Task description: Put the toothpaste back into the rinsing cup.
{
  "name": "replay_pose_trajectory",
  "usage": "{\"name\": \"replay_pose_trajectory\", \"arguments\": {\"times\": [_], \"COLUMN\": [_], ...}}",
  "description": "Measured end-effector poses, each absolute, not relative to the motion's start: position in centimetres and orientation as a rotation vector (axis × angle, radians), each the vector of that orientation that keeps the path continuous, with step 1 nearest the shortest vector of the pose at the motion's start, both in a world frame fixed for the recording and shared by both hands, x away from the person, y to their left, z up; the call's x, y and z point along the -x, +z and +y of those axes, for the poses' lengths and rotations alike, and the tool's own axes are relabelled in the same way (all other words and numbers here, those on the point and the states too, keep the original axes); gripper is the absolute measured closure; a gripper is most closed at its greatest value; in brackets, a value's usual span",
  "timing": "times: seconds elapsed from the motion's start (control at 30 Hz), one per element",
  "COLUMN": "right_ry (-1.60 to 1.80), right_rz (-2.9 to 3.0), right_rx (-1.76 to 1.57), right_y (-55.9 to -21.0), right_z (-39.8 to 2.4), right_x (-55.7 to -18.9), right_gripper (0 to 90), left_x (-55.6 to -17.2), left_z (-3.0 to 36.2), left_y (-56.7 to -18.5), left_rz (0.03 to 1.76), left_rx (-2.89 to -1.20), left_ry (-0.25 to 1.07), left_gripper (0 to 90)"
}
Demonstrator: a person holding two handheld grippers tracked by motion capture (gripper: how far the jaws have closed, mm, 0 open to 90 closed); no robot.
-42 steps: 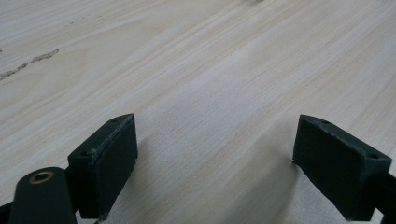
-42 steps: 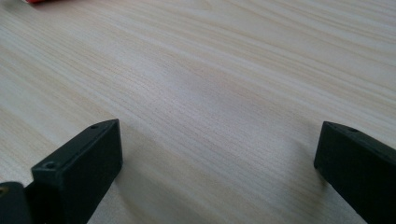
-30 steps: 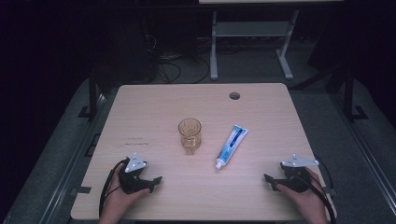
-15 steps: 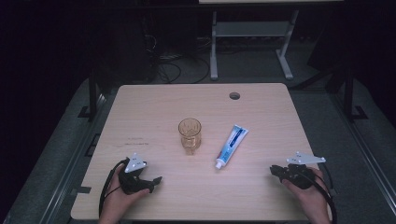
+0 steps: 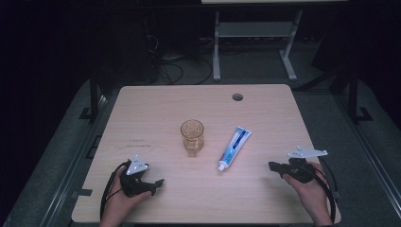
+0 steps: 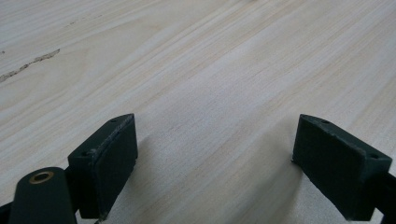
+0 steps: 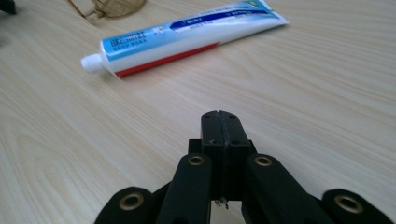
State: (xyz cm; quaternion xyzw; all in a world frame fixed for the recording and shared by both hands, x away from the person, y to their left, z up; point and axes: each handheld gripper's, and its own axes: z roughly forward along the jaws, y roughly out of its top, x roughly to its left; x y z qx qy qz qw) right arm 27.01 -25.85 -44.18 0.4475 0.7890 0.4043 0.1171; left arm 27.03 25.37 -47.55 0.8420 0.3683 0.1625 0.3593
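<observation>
A clear amber-tinted glass (image 5: 192,137) stands upright at the table's middle. To its right a white, blue and red toothpaste tube (image 5: 234,147) lies flat, its cap toward the front. My right gripper (image 5: 273,166) hovers right of the tube, pointing left at it. In the right gripper view its pads (image 7: 221,126) meet, shut with nothing between them; they have just closed. The tube (image 7: 187,35) lies beyond them and the glass's base (image 7: 114,7) shows farther off. My left gripper (image 5: 155,185) rests at the front left, and its jaws (image 6: 215,163) stand wide open over bare wood.
The light wooden table (image 5: 142,118) has a round cable hole (image 5: 237,97) near its back edge. Dark floor, cables and a white metal stand (image 5: 255,33) lie beyond the table.
My right gripper's jaws have gone from open to shut, and the hand has lifted slightly. The left gripper, the glass and the tube have not moved.
</observation>
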Motion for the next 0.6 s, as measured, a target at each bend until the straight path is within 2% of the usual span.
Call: {"name": "replay_pose_trajectory", "arguments": {"times": [0.6], "right_ry": [1.228], "right_rz": [2.382], "right_rx": [-1.231], "right_y": [-43.5], "right_z": [-22.0], "right_x": [-30.0], "right_gripper": [90.0], "left_x": [-27.0], "left_z": [25.3], "left_y": [-47.6], "left_rz": [0.952], "left_rx": [-2.167], "left_ry": [0.418], "left_gripper": [13.2]}}
